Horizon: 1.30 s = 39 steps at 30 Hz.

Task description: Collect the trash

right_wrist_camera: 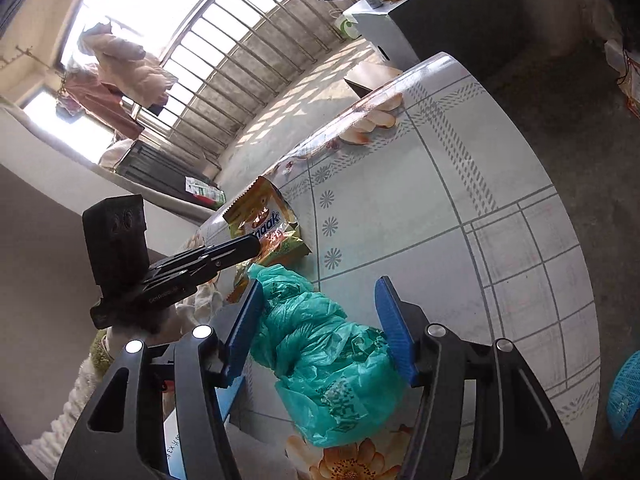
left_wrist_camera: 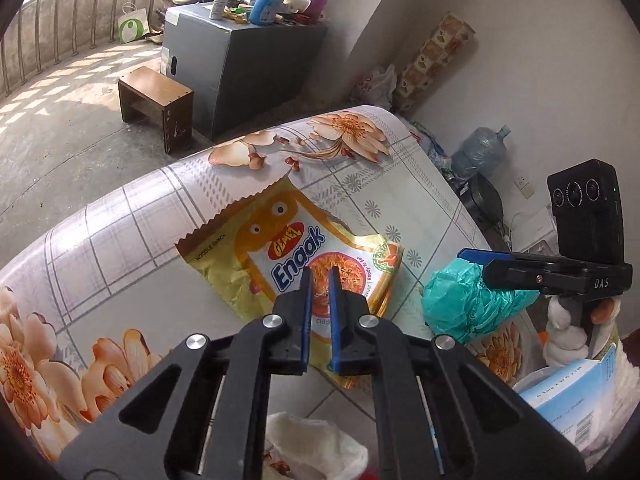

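A yellow Enaak noodle wrapper (left_wrist_camera: 280, 248) lies on the floral tablecloth (left_wrist_camera: 120, 220), near its left edge in the right wrist view (right_wrist_camera: 260, 208). My left gripper (left_wrist_camera: 320, 272) is shut, its blue pads pinching the wrapper's near end; the other view shows its tip (right_wrist_camera: 256, 246) at the bunched wrapper. A crumpled teal plastic bag (right_wrist_camera: 320, 360) lies between the pads of my right gripper (right_wrist_camera: 320, 282), which stands open around it, the left pad against the bag. The left wrist view shows that bag (left_wrist_camera: 452, 300) under the right gripper's upper finger (left_wrist_camera: 492, 258).
A white crumpled tissue (left_wrist_camera: 312, 440) and a blue-and-white box (left_wrist_camera: 576, 400) sit at the near table edge. On the floor beyond stand a wooden stool (left_wrist_camera: 156, 100), a cluttered grey box (left_wrist_camera: 240, 60) and a water jug (left_wrist_camera: 480, 152). A blue basket (right_wrist_camera: 624, 392) is at right.
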Motion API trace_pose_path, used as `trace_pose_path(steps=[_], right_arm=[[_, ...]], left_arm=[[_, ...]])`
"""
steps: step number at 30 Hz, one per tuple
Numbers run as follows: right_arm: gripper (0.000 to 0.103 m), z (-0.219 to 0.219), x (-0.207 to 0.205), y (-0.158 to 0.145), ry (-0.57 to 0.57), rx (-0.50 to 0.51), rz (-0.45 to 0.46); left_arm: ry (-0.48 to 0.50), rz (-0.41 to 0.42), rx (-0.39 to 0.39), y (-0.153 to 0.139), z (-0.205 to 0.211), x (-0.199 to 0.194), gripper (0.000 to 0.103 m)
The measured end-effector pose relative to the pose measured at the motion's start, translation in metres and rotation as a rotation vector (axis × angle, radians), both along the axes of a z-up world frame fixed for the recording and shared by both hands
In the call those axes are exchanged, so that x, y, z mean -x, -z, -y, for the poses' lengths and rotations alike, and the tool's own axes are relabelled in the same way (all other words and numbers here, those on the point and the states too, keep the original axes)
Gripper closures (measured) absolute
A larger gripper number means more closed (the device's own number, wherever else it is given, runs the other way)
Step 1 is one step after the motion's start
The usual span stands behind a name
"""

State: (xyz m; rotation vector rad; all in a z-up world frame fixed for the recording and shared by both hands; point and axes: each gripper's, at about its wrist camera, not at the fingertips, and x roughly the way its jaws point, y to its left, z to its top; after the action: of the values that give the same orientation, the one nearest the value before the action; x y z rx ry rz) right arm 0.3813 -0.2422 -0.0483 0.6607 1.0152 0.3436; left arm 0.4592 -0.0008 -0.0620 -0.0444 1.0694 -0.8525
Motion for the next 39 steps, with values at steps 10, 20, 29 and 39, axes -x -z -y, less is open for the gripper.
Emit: trace_pose_path(steps=[10,20,29,39], right_arm=[[0.048,-0.027,0.044,0.013,-0.053,-0.132,-0.022],[0.048,-0.054,0.152,0.018,-0.024,-0.174,-0.013],[0.047,-0.055,0.22,0.015,0.084,-0.153,0.006],[0.04,-0.017,0.258,-0.009,0.212,-0.083,0.082]], left_arm=[[0.022,-0.074,0.101,0.008,-0.012,0.069,0.103],[0.035,-0.098,0.088,0.007,-0.03,0.172,0.103],[0.023,-0.023,0.006,-0.01,-0.033,0.23,0.08],[-0.126,0.124,0.014,-0.067,-0.068,0.253,0.035]])
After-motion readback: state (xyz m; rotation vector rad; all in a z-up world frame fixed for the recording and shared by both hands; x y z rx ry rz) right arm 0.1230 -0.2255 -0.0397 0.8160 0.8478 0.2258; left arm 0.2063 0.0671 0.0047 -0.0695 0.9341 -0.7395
